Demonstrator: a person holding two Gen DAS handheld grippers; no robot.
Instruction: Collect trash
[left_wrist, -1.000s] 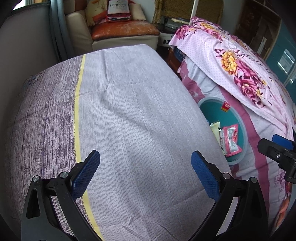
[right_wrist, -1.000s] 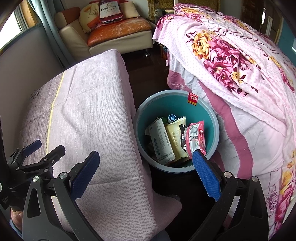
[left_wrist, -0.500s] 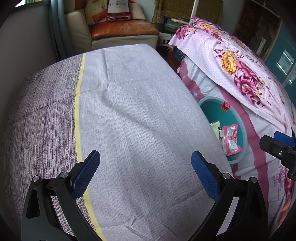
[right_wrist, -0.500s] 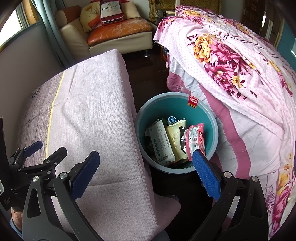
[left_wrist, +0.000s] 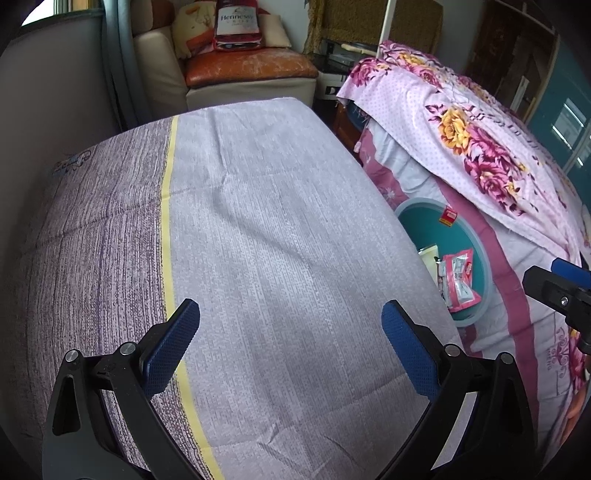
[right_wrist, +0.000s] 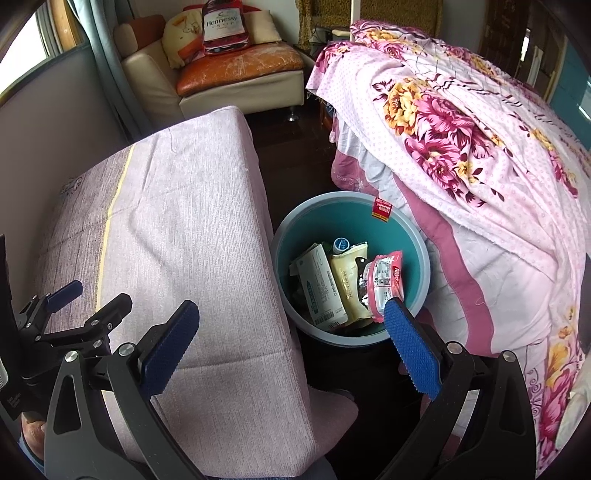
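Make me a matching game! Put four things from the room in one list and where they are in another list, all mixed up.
Things:
1. pink snack packet
2. teal bin
3. Hennessy bag
4. flowery quilt

Places:
A. on the sofa
B. on the bed
C. inside the bin
D. on the floor between table and bed

Pairs: 1-C, 2-D, 3-A, 4-B

Both grippers hang level with jaws spread wide and nothing between them: the left gripper (left_wrist: 290, 347) and, beside it, the right gripper (right_wrist: 291, 349).
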